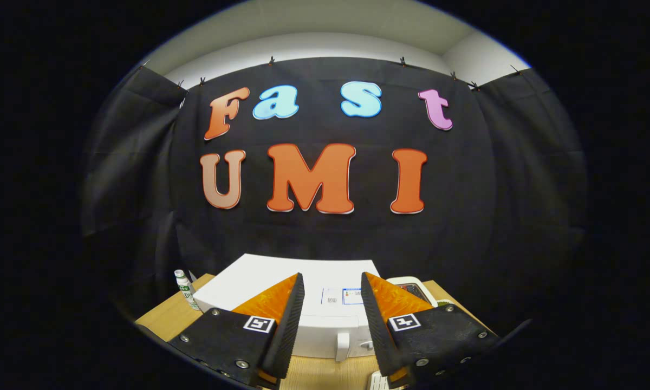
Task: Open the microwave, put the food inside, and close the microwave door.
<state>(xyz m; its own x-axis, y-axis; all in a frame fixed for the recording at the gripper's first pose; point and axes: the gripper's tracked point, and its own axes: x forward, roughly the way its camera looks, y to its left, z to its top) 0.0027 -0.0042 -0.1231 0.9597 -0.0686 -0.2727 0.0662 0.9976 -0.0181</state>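
Gripper (333, 319) held above the table, fingers spread, nothing between them.
Gripper view: white microwave (303, 292) sits on the wooden table (325, 374) just ahead and below, seen between the fingers; door handle (343, 346) on its front face, door shut; rigid, heavy box, probably stays put; hook the handle; small bottle (184, 287) beside it.

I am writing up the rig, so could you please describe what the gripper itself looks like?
The gripper has two wedge-shaped fingers with orange outer faces and black ribbed inner pads. Each sits on a black plate with silver screws and a small square black-and-white marker.
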